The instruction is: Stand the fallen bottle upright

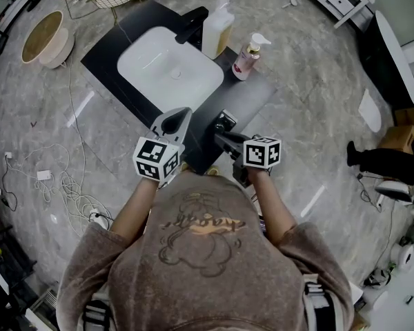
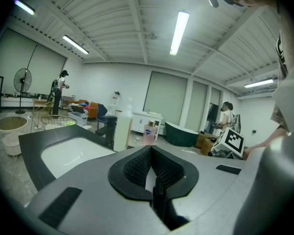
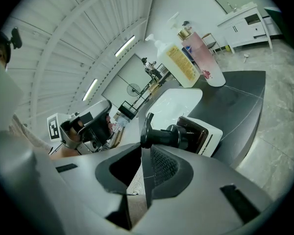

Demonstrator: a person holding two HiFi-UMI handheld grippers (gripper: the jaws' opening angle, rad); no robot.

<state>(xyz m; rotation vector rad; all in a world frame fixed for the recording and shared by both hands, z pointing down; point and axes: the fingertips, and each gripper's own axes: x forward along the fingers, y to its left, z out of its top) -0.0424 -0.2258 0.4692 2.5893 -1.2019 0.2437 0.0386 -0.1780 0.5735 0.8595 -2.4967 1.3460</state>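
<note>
At the desk's (image 1: 257,94) near edge, the fallen bottle (image 3: 206,133) sits tilted, its black pump (image 3: 164,136) pinched by the right tool (image 3: 143,148); the left tool (image 2: 151,147) is closed on nothing.

Head view: fallen bottle (image 1: 225,121) was mostly hidden by right tool (image 1: 221,135); pink bottle (image 1: 246,59) label was too small to read.

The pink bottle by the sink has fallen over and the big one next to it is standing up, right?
Not quite. The pink bottle is standing up too, right beside the big one; the head view shows both upright. The bottle on its side is the brown bottle with the black pump, which the right gripper view shows.
</note>
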